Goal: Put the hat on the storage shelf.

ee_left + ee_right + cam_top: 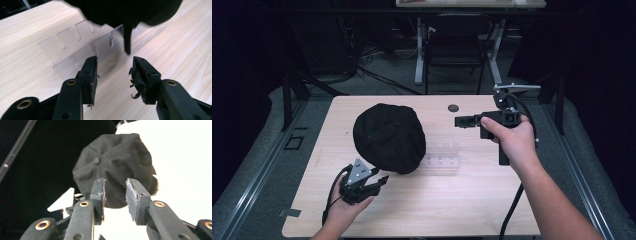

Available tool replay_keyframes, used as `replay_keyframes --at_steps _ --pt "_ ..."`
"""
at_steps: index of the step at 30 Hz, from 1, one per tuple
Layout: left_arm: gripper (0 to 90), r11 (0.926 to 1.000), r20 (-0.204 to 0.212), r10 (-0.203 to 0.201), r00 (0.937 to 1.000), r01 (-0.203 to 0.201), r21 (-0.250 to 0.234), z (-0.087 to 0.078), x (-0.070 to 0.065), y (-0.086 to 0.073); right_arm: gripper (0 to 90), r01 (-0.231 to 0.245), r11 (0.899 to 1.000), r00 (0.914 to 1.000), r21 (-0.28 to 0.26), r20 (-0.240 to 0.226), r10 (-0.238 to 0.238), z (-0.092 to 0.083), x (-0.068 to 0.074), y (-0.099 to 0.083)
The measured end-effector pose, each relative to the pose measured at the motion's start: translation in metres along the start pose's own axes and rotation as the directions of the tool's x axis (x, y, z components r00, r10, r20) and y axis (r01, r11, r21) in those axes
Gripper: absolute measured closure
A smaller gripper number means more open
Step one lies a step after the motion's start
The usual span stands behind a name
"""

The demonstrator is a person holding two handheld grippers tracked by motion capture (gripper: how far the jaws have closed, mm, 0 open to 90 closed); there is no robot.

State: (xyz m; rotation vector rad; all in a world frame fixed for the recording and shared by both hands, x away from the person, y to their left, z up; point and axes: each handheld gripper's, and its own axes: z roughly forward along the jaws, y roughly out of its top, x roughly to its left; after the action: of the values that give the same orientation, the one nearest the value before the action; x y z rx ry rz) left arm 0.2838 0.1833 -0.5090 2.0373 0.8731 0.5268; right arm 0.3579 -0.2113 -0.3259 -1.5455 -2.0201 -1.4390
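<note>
A: So, where is the black cap [388,137] sitting?

B: Left of centre on the wooden table [452,210], crown up. In the right gripper view its top button and the seams running out from it are plain to see. Just beside it on the right lies a clear plastic rack [443,155], and the cap's edge overlaps the rack's left end.

A: Does the rack show anywhere else?

B: Yes, in the left gripper view, as a see-through piece with slots, lying flat under the cap's dark underside. A narrow black strap [127,40] hangs down from the cap toward the table there.

A: What about the left gripper [379,181]?

B: It is held in the left hand [348,206] near the front edge, just below the cap, pointing up and to the right. Its 2 jaws stand apart with bare table between them, gripping nothing. The pads look frayed.

A: And the right gripper [458,121]?

B: The right hand [512,140] holds it over the right side of the table, jaws pointing left toward the cap but well apart from it. In its own view the 2 jaws have a clear gap and nothing is caught in them, so it is released too.

A: Anything else on the table?

B: A small dark round spot [453,107] near the far edge. Beyond the table are a chair [457,47] and desk legs.
</note>
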Motion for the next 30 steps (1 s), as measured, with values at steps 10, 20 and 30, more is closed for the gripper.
replay_keyframes --at_steps 10,20,30 --pt "48.8 0.9955 -0.052 -0.094 0.9942 0.092 -0.023 -0.005 0.027 -0.032 58.4 0.108 0.994 0.9774 0.015 0.181 -0.109 -0.002 -0.004 -0.011" --pt "48.7 0.9914 -0.071 -0.13 0.989 0.131 0.01 0.001 0.038 -0.043 52.6 0.156 0.986 0.9445 0.062 0.283 -0.167 0.012 -0.018 -0.027" --pt "48.4 0.9906 -0.067 -0.134 0.9887 0.136 0.019 0.004 0.04 -0.046 50.9 0.198 0.977 0.9103 0.084 0.354 -0.215 0.013 -0.03 -0.047"
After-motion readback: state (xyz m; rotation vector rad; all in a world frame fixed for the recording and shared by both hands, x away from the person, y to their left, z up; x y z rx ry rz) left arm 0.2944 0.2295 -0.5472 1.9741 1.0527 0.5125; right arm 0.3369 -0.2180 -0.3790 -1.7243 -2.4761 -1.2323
